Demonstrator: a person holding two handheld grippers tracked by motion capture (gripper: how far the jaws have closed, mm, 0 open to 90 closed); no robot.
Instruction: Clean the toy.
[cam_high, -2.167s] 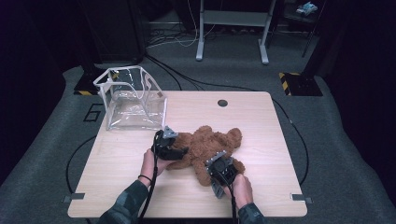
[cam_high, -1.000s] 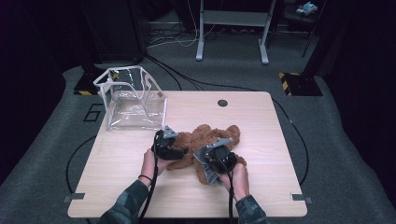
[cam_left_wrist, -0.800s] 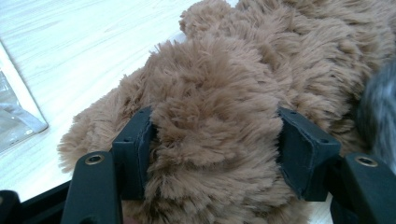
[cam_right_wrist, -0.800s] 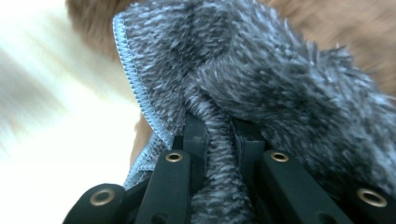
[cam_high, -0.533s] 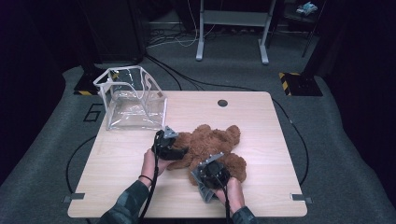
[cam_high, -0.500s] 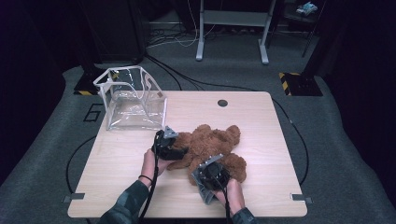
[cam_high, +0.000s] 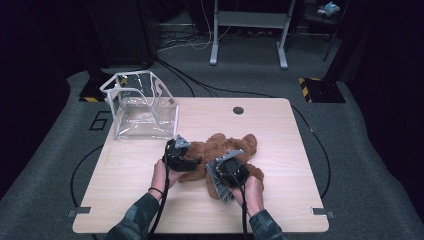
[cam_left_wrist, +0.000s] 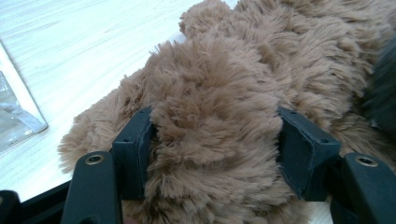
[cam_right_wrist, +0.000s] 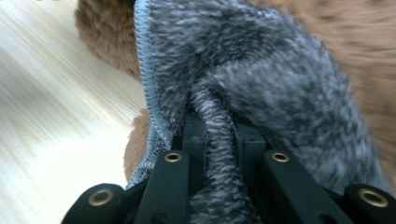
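1. The brown teddy bear (cam_high: 227, 152) lies flat near the middle of the wooden table (cam_high: 280, 130), a little toward the person's side.
2. The left gripper (cam_high: 179, 156) is at the bear's left end, and in the left gripper view its two black jaws are clamped on a thick bunch of the teddy bear's (cam_left_wrist: 224, 112) fur, pads pressing in from both sides.
3. Over to the right gripper (cam_high: 227, 175): it sits at the bear's near right side, and a fold of grey fleece cloth (cam_high: 218, 186) hangs out of it toward the table edge.
4. The right gripper view settles it: the jaws are squeezed together on a pinched ridge of that grey fleece cloth (cam_right_wrist: 261, 79), its stitched hem running up the left, brown fur behind it.
5. A clear plastic box (cam_high: 142, 105) stands open-topped at the far left corner, well apart from the bear.
6. Both sleeves come in from the near edge.
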